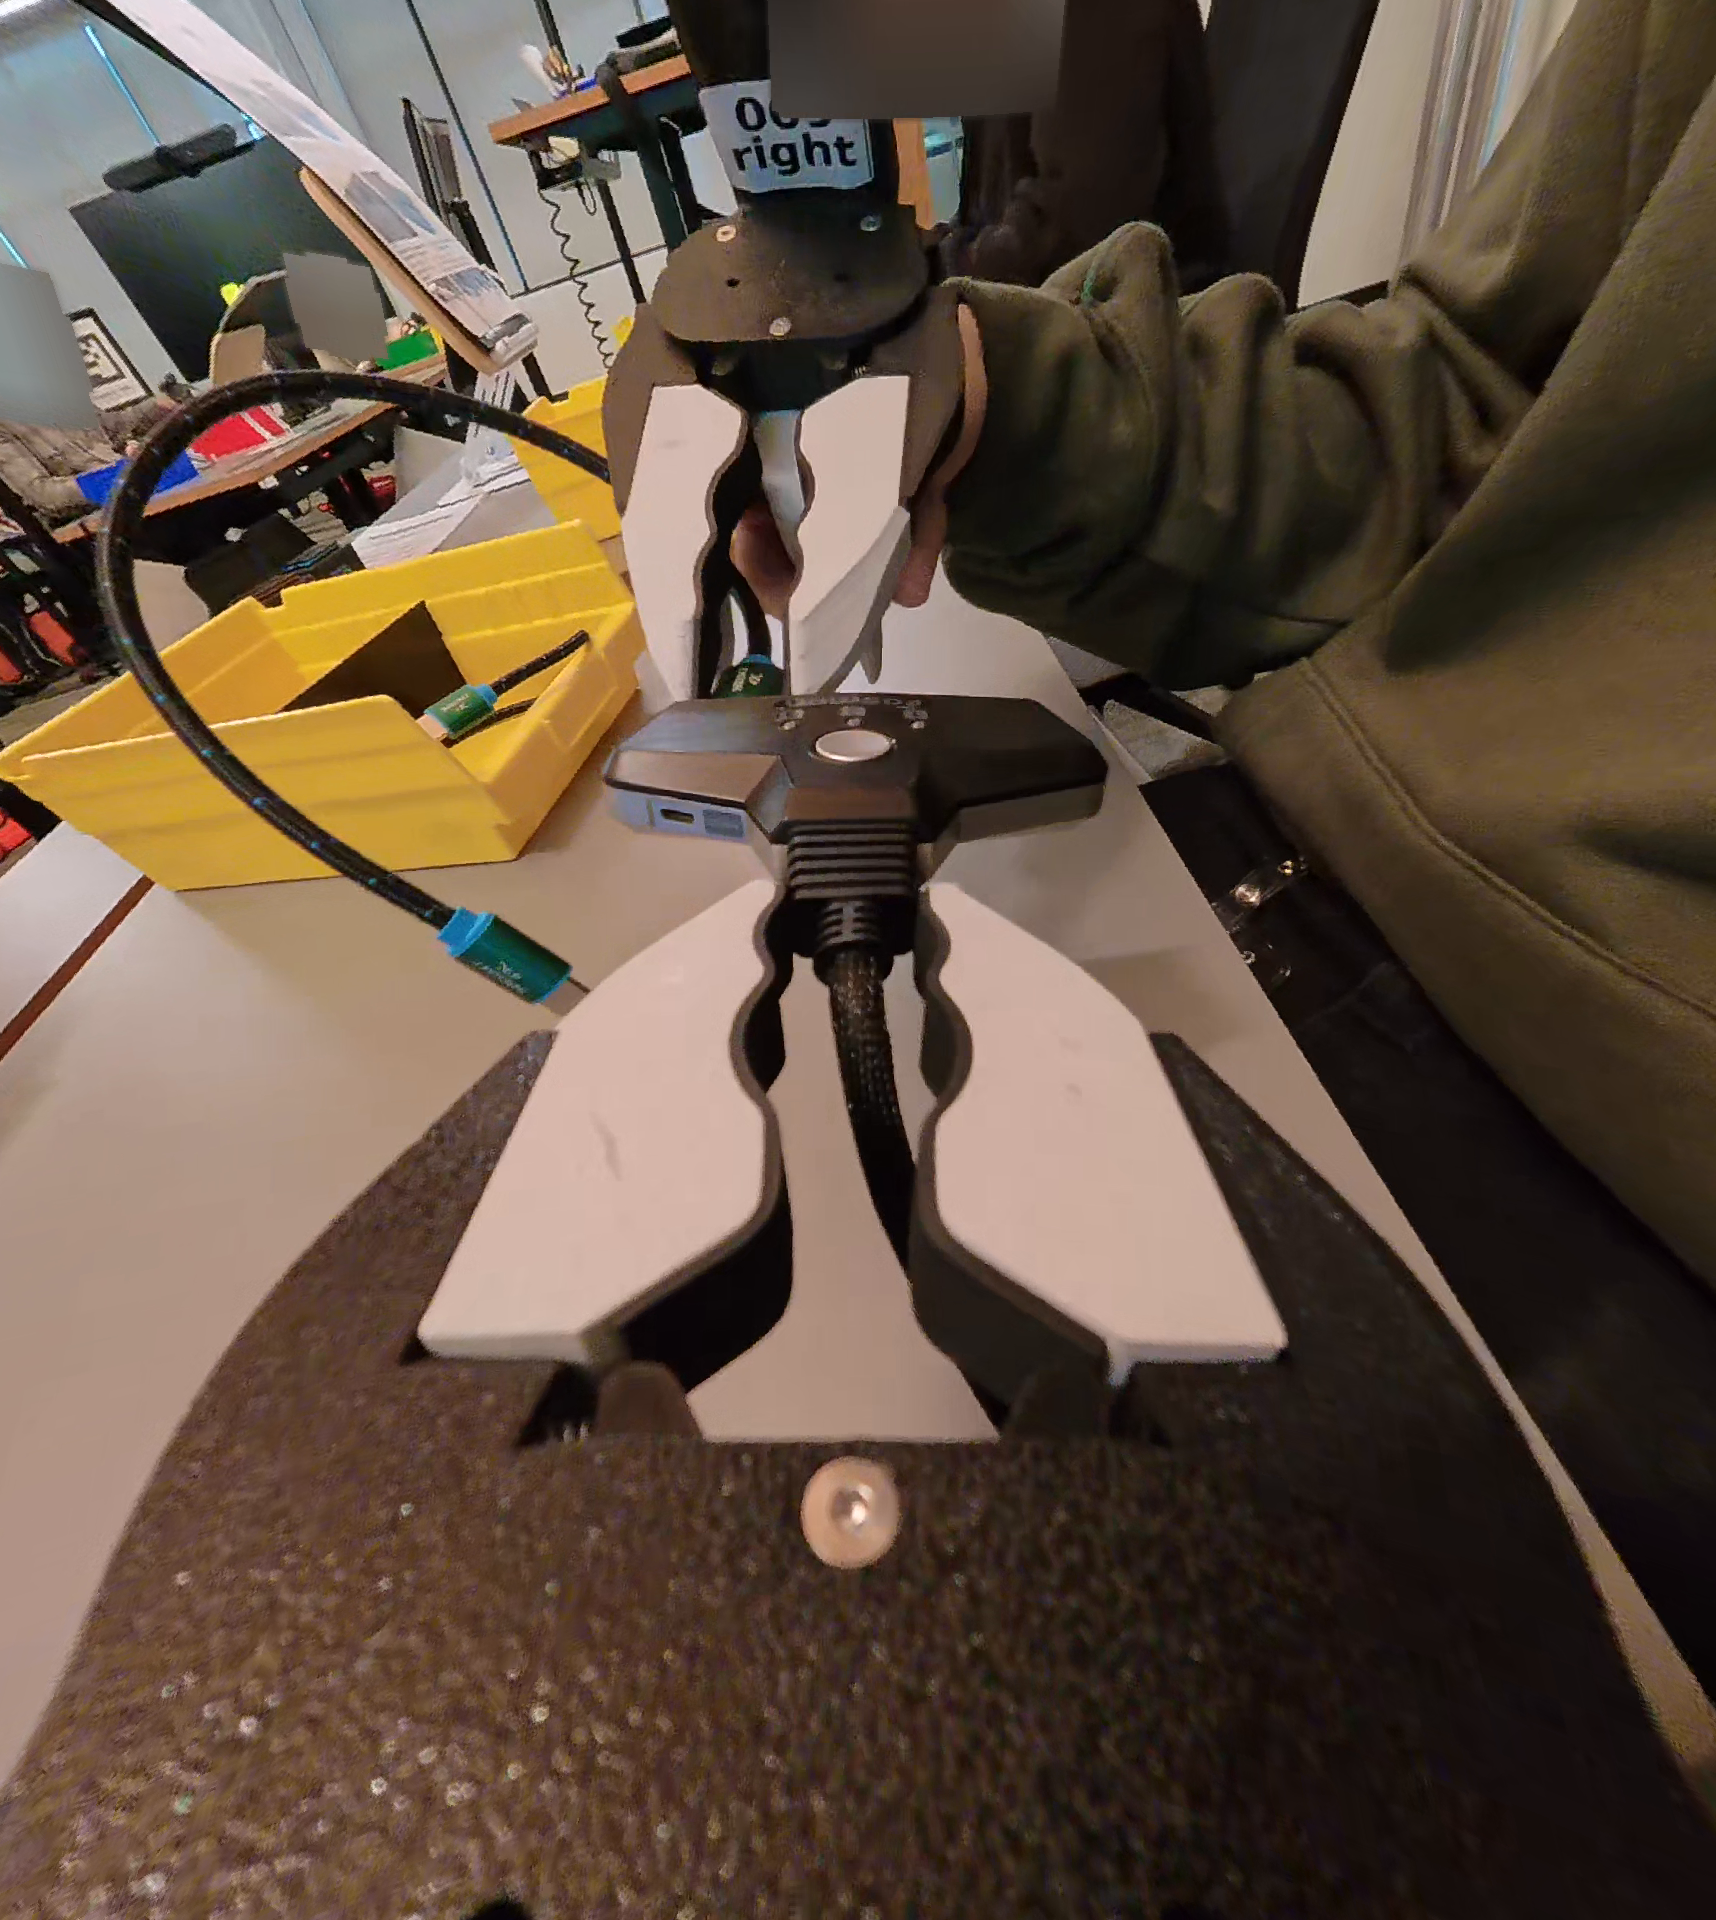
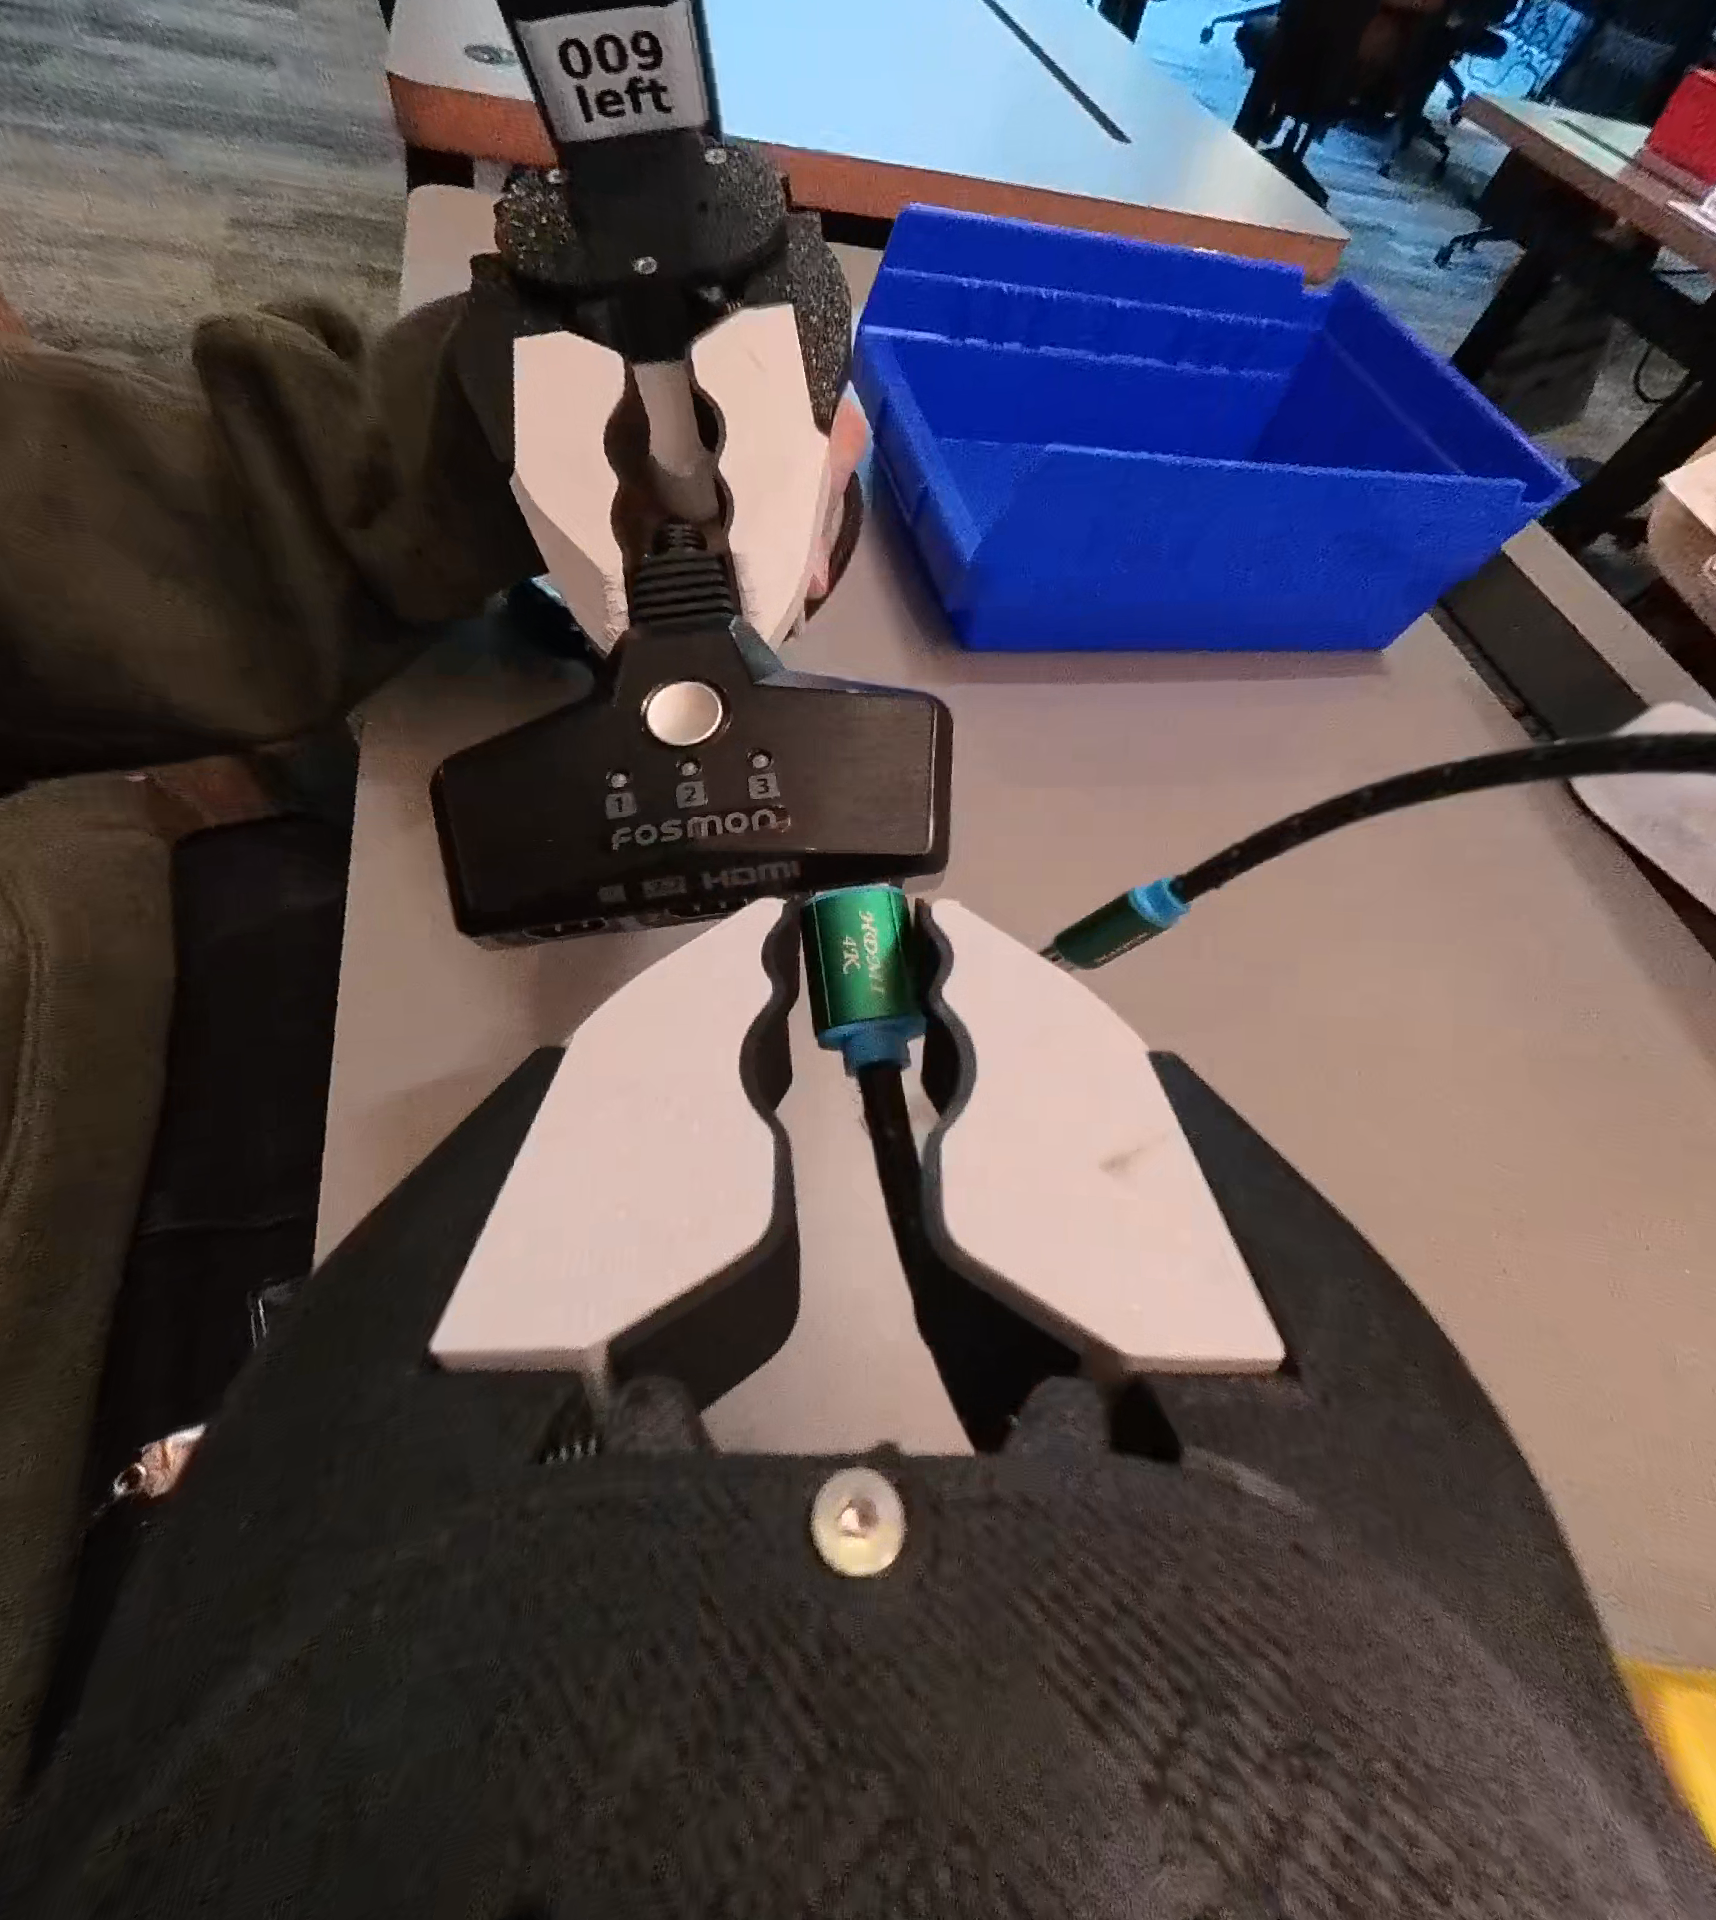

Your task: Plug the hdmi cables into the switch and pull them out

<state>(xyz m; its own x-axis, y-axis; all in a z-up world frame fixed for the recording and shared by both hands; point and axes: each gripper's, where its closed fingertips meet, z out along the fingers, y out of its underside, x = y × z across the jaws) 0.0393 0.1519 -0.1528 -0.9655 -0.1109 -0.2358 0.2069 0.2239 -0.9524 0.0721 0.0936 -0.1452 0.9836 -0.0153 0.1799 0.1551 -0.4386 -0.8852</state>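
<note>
Left gripper [image 1: 849, 914] closed on ribbed strain relief [image 1: 849, 857] of black switch [image 1: 854, 764], holding switch just above grey surface [image 1: 210, 1091]. Right gripper [image 2: 859, 971] pinched on green HDMI plug [image 2: 854, 961], plug tip meeting rightmost port on switch front edge; depth of insertion hidden. Second HDMI cable [image 1: 210, 644] arched over surface, its green plug [image 1: 511, 956] lying free beside left gripper. Third plug [image 1: 464, 707] resting in yellow bin [image 1: 314, 769]. Blue bin [image 2: 1197, 457] behind switch in right wrist view.
</note>
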